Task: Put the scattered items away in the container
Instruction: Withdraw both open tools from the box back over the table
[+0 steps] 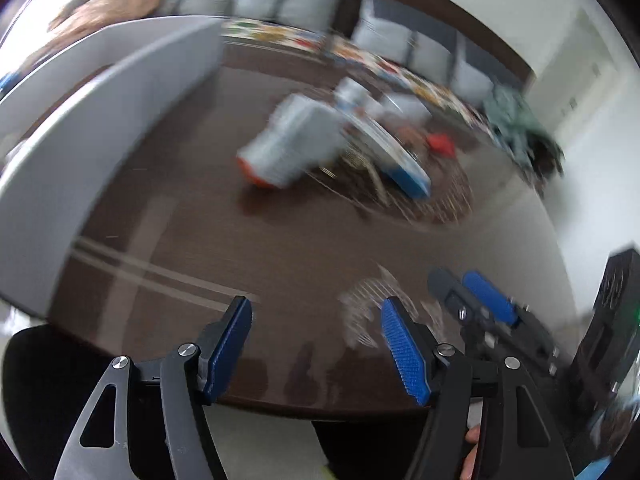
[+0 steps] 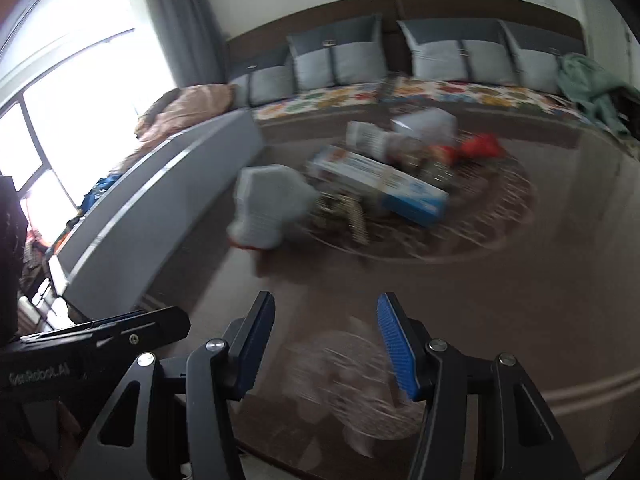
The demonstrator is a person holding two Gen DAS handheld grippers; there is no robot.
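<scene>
A: Fingers?
B: Left gripper [image 1: 316, 344] fingers spread, nothing btwn; right gripper [image 2: 326, 344] same, both low over dark desk [image 1: 200, 248].
A: Items?
B: Blurry. White bottle [image 2: 266, 210] w/ orange cap lies touching wire basket [image 2: 480, 216]; blue-white box [image 2: 384, 184] tilted inside w/ other stuff.

Black claw [image 1: 316, 344]; blue ribbed pads [image 1: 404, 356]; silver screws [image 1: 188, 349]
</scene>
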